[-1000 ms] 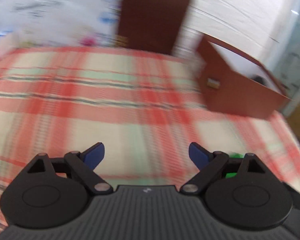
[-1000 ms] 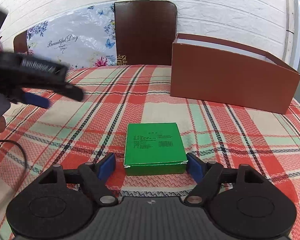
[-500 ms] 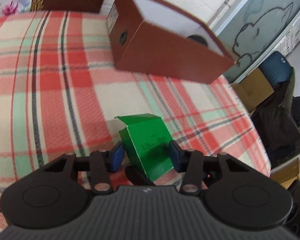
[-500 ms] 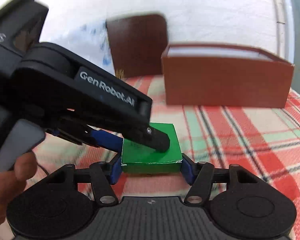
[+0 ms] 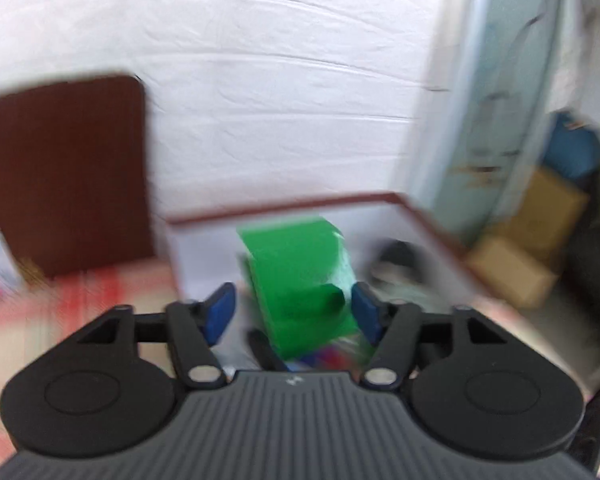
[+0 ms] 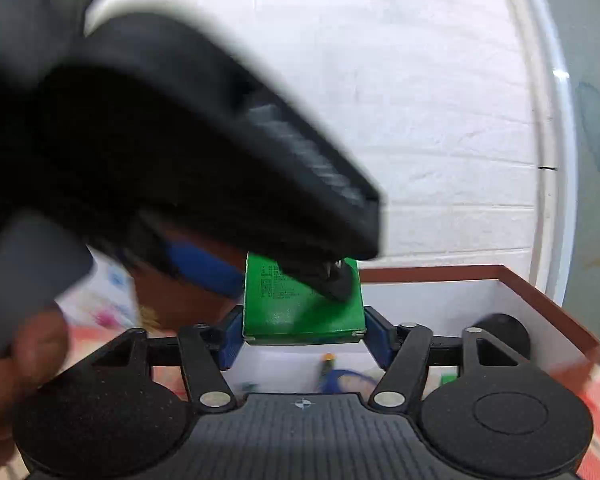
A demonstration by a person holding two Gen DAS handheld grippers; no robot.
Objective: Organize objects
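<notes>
White-painted brick wall forms the backdrop, and the brown storage box [image 6: 512, 280] with its white interior serves as the landmark for all positions below. Left of the box, a dark brown chair back [image 5: 64, 176] stands against the wall behind a red plaid cloth [image 5: 80, 292] covering the worktop. Above the box's open top, the green carton [image 6: 300, 312] is carried flat between the blue pads of the right hand-held gripper [image 6: 303, 338]; both pads sit against its side faces while the jaws are opening, which suggests release into the box is under way. The left hand-held gripper [image 5: 294, 312] reaches over the same carton from the left. Its jaws are likewise opening, with the left pad standing clear of the carton's side; contact at the right pad cannot be confirmed through the blur. In the right wrist view, one finger [image 6: 336, 284] of the left unit lies across the carton's top face, probably steadying it during transfer. Small black print covers the carton's top face but is too fine to read; no brand is legible on either unit. Inside the box, below the carton, lie a dark round object [image 6: 500, 332] and small coloured items. Right of the box, cardboard cartons [image 5: 540, 232] sit on the floor.
</notes>
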